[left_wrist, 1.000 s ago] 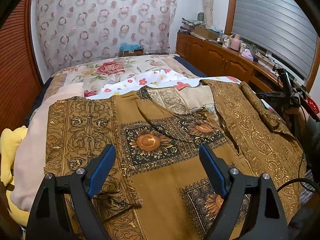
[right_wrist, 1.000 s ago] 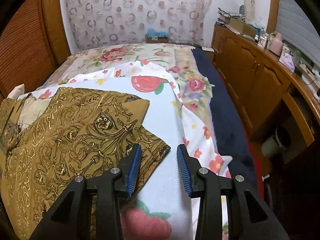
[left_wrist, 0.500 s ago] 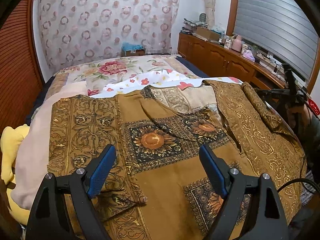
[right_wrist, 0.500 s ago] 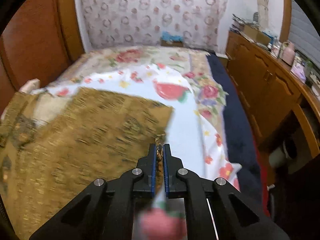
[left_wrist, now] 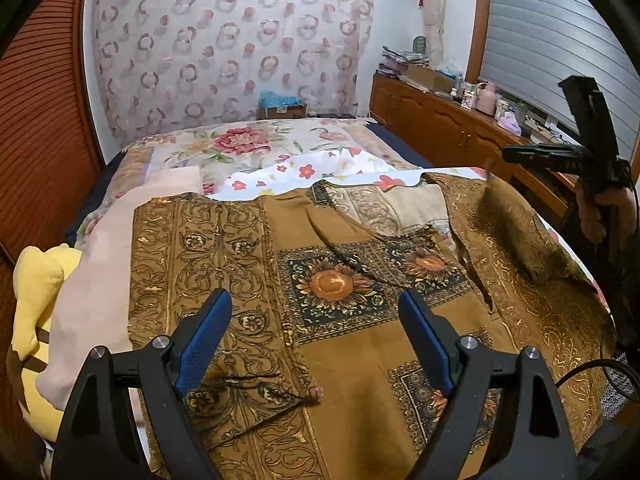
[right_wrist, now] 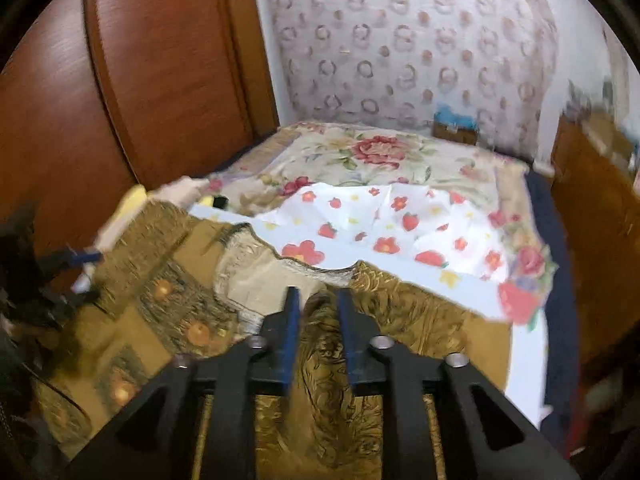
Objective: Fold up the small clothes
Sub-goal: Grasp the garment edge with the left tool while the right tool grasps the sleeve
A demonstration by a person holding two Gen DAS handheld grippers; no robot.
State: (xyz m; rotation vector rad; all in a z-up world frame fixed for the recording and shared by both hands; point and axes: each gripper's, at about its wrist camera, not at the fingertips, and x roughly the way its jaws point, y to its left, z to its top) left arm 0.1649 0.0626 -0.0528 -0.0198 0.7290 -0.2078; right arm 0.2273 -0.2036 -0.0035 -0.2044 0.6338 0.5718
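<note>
A brown shirt with gold scrollwork and sunflower squares lies spread on the bed, also visible in the right wrist view. My left gripper hovers open over its near left part, nothing between the pads. My right gripper holds the shirt's right sleeve bunched between its pads, and its jaws are opening. From the left wrist view the sleeve rises as a ridge over the shirt's right side toward the right gripper, held by a person's hand.
The shirt lies on a white strawberry-print sheet over a floral bedspread. A pink cloth and a yellow plush toy lie at the left. A wooden cabinet runs along the right, a wardrobe on the left.
My right gripper closed on the sleeve's edge, then rose and swung left over the shirt, carrying the sleeve with it; its jaws now stand wider. The left gripper stayed put.
</note>
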